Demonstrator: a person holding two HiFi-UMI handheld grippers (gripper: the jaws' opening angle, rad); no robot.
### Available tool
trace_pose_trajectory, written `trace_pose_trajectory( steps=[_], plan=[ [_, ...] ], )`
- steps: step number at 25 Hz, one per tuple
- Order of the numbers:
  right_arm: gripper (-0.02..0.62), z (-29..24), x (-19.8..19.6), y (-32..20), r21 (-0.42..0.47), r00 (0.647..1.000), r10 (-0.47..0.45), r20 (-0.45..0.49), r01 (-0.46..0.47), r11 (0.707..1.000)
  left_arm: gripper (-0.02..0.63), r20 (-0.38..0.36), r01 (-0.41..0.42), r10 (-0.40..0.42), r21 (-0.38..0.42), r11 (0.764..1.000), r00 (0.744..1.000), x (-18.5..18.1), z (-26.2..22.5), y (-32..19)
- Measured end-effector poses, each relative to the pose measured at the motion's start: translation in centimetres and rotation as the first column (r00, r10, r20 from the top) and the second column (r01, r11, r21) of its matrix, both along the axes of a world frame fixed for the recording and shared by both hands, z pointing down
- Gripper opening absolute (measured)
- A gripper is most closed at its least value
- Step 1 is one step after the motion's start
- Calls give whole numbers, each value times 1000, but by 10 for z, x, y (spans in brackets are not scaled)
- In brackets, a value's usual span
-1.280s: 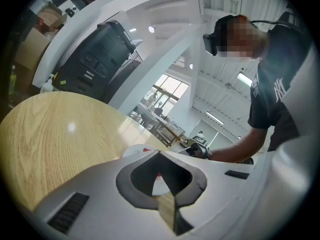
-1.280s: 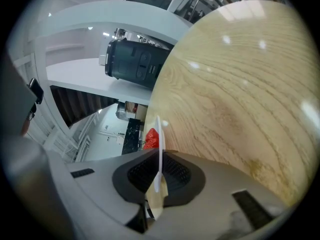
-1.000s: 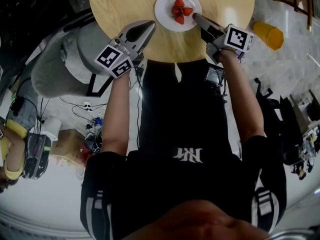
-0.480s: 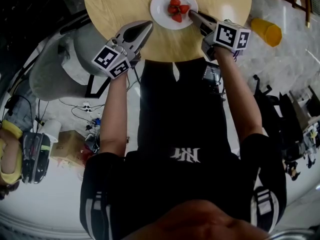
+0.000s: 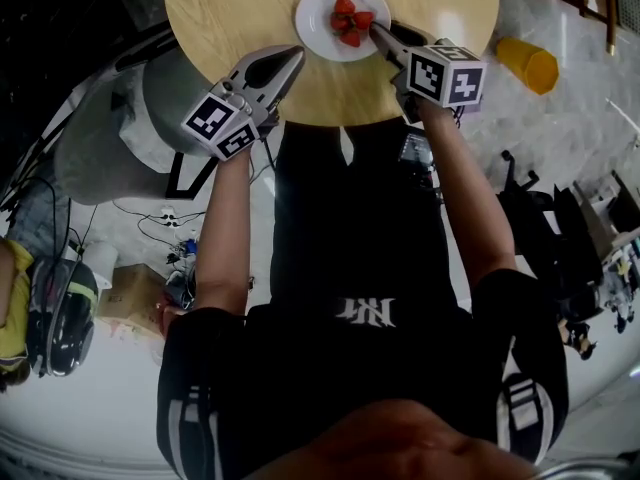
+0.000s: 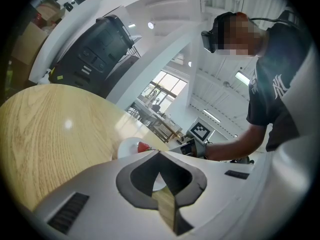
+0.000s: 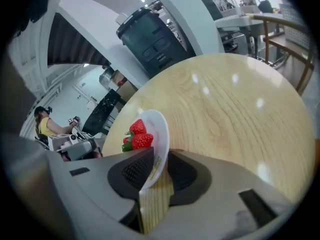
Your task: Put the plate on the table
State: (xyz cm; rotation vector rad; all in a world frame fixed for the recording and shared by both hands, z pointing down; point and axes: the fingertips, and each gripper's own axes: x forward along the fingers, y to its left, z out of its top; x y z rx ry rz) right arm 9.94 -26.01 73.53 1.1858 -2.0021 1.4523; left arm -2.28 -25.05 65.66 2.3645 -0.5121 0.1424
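Plate [image 5: 343, 20] with strawberries [image 5: 348, 22] sat on the round table [image 5: 230, 8] in the head view. The right gripper [image 5: 378, 34] met its rim at four o'clock and the left gripper [image 5: 290, 58] lay at eight. In the left gripper view, the jaws seemed closed at the tips, empty. In the right gripper view, the jaws were opening, with the plate's rim loose between them.

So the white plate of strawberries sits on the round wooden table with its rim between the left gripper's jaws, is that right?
Not quite: it is the right gripper that has the rim of the plate between its jaws, which are opening, as the right gripper view shows. The rest holds: the white plate of strawberries sits on the round wooden table.
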Motion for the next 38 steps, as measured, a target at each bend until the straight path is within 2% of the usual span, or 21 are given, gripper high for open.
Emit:
trace_pose_trajectory(
  steps=[9,16,24,26,27,30,32,34,35,36,37,38],
  plan=[
    [114,1,2,-6,68,986,-31,-164,43,997,7,0,-13,13,-8,1000,1000,-3,2,3],
    [123,1,2,-9,119,955,-83,-284,121,986,7,5,-18,18,-12,1000,1000,-9,5,5],
    [129,-6,6,-17,183,958,-46,-284,102,978,6,-4,-28,28,-1,1000,1000,-11,8,5],
    [107,-16,5,-24,236,960,-40,-278,109,966,7,-11,-15,16,6,1000,1000,-13,6,1],
    [67,-24,4,-27,270,959,-47,-280,126,955,7,-18,-6,6,10,1000,1000,-14,2,-1],
    [3,-65,-3,-18,366,953,-110,-283,213,906,6,-53,5,-4,28,1000,999,-17,-24,0],
    [3,-102,-10,2,431,956,-166,-244,260,864,7,-81,-13,17,43,999,997,-15,-51,13],
    [2,-144,-18,7,524,967,-214,-139,255,813,6,-114,-35,44,85,996,992,-11,-78,15],
    [2,-167,-24,3,567,970,-242,-32,217,794,8,-132,-43,58,117,992,990,-8,-91,10],
    [2,-192,-32,0,595,956,-271,112,153,789,6,-148,-52,74,151,987,986,-7,-105,4],
    [2,-215,-39,0,606,922,-291,257,80,791,6,-158,-62,91,181,981,983,-6,-118,1],
    [2,-233,-43,1,612,884,-298,359,18,791,6,-162,-73,108,207,976,981,-6,-131,1]
  ],
)
